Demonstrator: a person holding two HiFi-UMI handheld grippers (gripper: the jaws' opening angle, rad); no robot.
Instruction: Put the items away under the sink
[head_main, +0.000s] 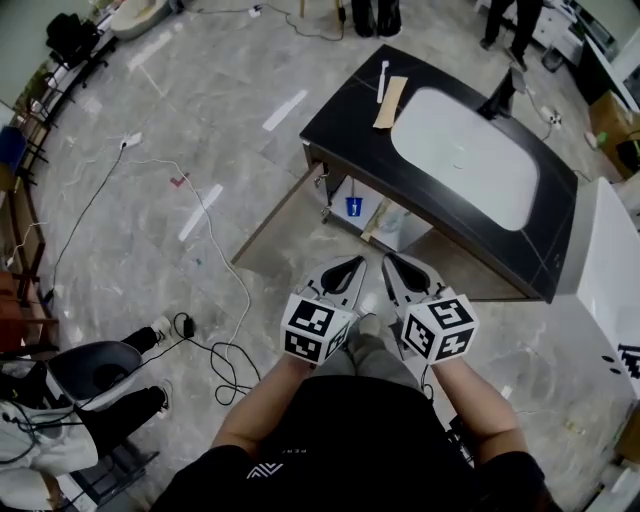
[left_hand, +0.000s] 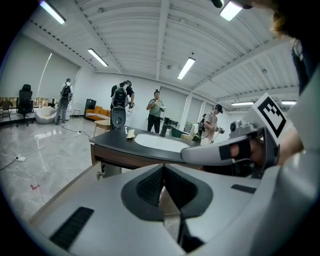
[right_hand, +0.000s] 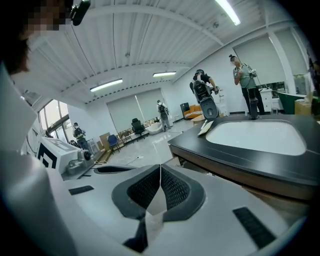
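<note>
Your left gripper and right gripper: clenched, empty.
Packet, upper centre: likely light, flimsy; pinch one narrow end.

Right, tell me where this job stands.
Looks done: the cabinet door is open, and a blue item and a white container sit under the sink. In hand: nothing; left gripper and right gripper are shut and empty. Left: a tan packet and a white stick-like item lie on the counter.
</note>
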